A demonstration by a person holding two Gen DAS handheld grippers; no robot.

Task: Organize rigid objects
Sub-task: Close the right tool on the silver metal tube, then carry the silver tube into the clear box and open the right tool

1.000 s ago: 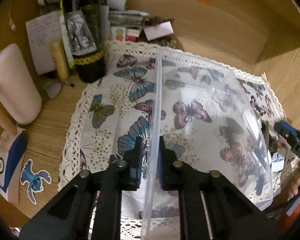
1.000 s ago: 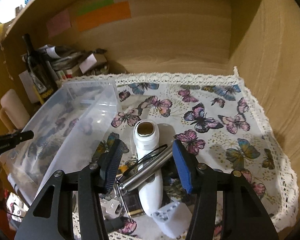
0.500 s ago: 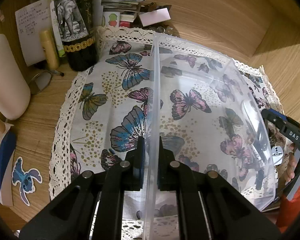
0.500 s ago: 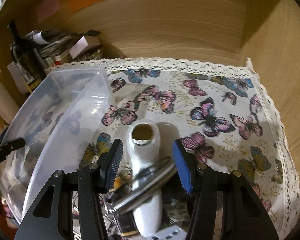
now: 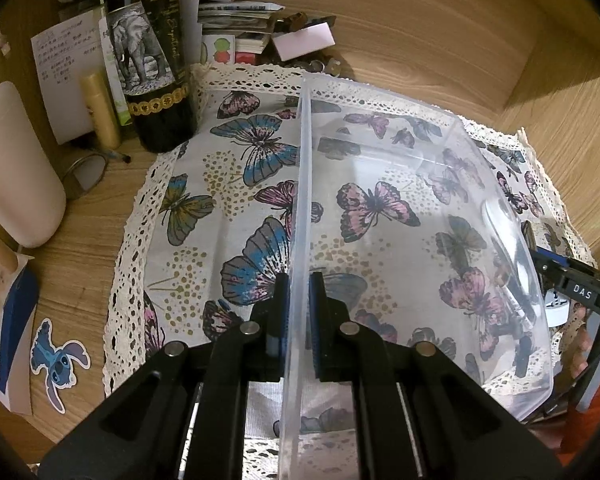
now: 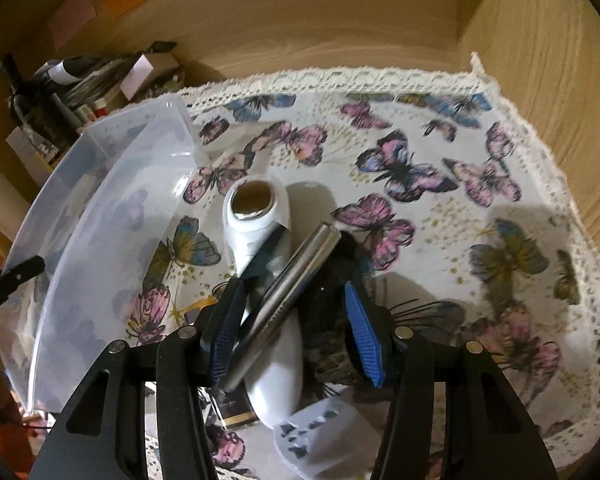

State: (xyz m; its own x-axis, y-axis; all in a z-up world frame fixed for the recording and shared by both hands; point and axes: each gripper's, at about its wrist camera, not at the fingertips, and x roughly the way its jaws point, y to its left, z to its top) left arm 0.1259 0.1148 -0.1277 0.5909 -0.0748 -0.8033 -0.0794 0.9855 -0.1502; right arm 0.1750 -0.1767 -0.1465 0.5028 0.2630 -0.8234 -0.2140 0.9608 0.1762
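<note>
A clear plastic bin (image 5: 440, 208) stands on the butterfly tablecloth (image 5: 228, 184). My left gripper (image 5: 298, 312) is shut on the bin's near wall. The bin also shows at the left of the right wrist view (image 6: 112, 208). My right gripper (image 6: 290, 320) is open, its blue pads on either side of a silver metal cylinder (image 6: 288, 300) that lies across a white handheld device (image 6: 264, 264). A small dark box (image 6: 232, 408) and a pale plastic piece (image 6: 320, 436) lie close under the gripper.
A dark wine bottle (image 5: 152, 64), papers and small items crowd the back left corner. A cream pitcher (image 5: 16, 168) and stickers (image 5: 58, 360) lie at the left. Wooden walls close the back and right (image 6: 540, 80).
My right gripper has come down and forward over the silver cylinder and white device. My left gripper closed tighter on the bin wall half a second earlier and still holds it.
</note>
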